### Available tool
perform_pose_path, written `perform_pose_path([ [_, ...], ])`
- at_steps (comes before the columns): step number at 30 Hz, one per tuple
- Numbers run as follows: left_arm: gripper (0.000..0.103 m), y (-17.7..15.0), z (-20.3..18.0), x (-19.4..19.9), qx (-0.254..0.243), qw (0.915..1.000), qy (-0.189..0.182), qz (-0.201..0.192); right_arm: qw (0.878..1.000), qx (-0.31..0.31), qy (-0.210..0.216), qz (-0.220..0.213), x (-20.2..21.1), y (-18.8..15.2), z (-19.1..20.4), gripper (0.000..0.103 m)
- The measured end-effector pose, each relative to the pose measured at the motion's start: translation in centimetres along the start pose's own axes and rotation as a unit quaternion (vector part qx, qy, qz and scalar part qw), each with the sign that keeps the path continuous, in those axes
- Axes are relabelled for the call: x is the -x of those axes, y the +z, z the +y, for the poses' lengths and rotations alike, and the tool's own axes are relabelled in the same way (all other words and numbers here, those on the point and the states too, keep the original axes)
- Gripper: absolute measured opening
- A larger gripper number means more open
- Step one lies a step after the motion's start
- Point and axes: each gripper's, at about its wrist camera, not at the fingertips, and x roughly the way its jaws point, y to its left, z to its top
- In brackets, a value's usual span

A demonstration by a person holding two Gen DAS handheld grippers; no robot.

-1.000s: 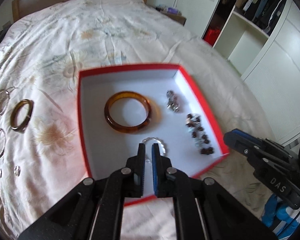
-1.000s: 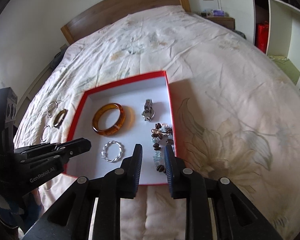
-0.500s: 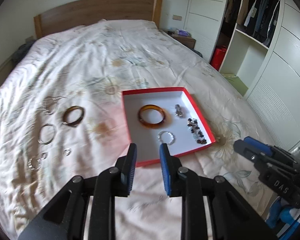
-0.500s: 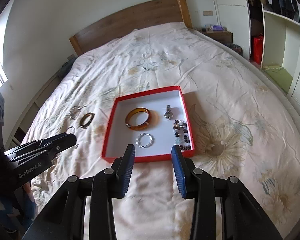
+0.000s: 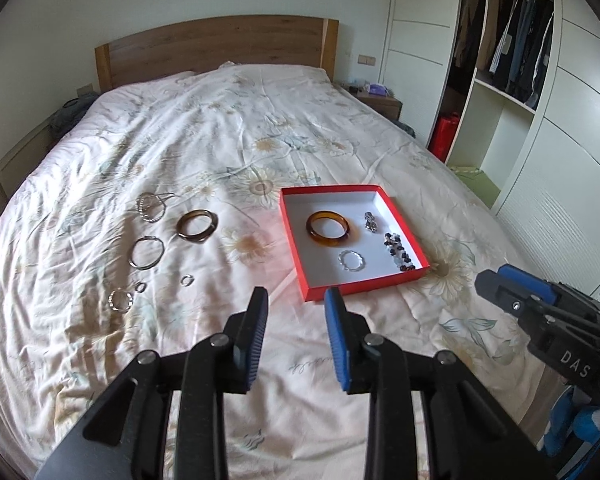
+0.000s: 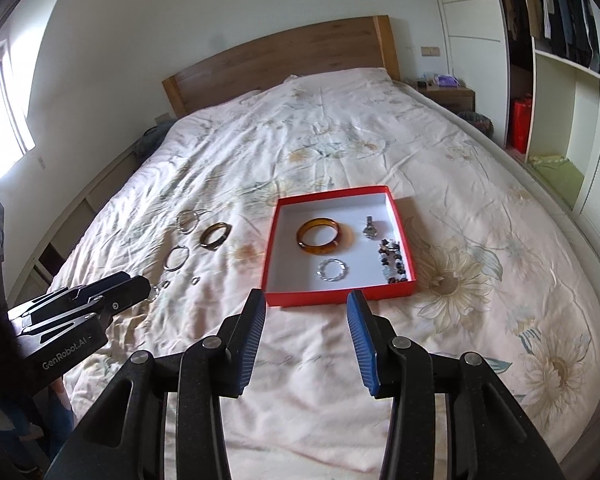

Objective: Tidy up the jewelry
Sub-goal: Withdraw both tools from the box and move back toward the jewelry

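1. On the left of the bedspread (image 5: 228, 128) six loose pieces lay in a cluster, well apart from the box, likely still waiting to be sorted: one beaded silver bracelet (image 5: 151, 208) farthest, one dark brown bangle (image 5: 197, 226) just right of it, one thin silver hoop (image 5: 147, 252) nearer, one chunky silver ring (image 5: 120, 300) nearest, and two small rings (image 5: 187, 280).
2. The left gripper (image 5: 296, 312) hung above the near bedspread, jaws moderately wide and empty; they had just been opening, with nothing between them.
3. The red box (image 5: 296, 236) sat right of centre, probably as the collecting tray. It held four pieces: one amber bangle (image 5: 327, 229) at the far left, one twisted silver bracelet (image 5: 351, 260) nearer, one small metal charm (image 5: 371, 222) and one dark beaded strand (image 5: 398, 252) along the right wall.
4. The right gripper (image 6: 306, 310) hovered just near of the box, jaws likewise parted and empty, also having just been opening.
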Motion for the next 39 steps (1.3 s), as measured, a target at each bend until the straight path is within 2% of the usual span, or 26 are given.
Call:
perform_pose_path([
  [12,0.028,-2.8,2.3,7.0,0.005,0.998,0.019,-0.059,0.999,0.039,0.005,-0.016,4.0,-2.2,4.9,0.046],
  [21,0.028,-5.0,4.3,11.5,0.012,0.9926,0.042,-0.113,0.997,0.068,0.011,-0.03,6.5,-3.5,7.9,0.048],
  [27,0.028,-6.0,6.7,12.0,0.027,0.9945,0.049,-0.089,0.996,0.085,0.024,-0.033,6.9,-3.6,9.6,0.048],
  [32,0.028,-7.4,10.5,11.5,0.061,0.9936,0.064,-0.07,0.995,0.091,0.037,-0.027,6.2,-3.6,10.2,0.049],
  [39,0.028,-10.3,17.1,8.1,0.12,0.9886,0.091,-0.002,0.994,0.096,0.052,0.002,2.7,-3.1,10.4,0.049],
])
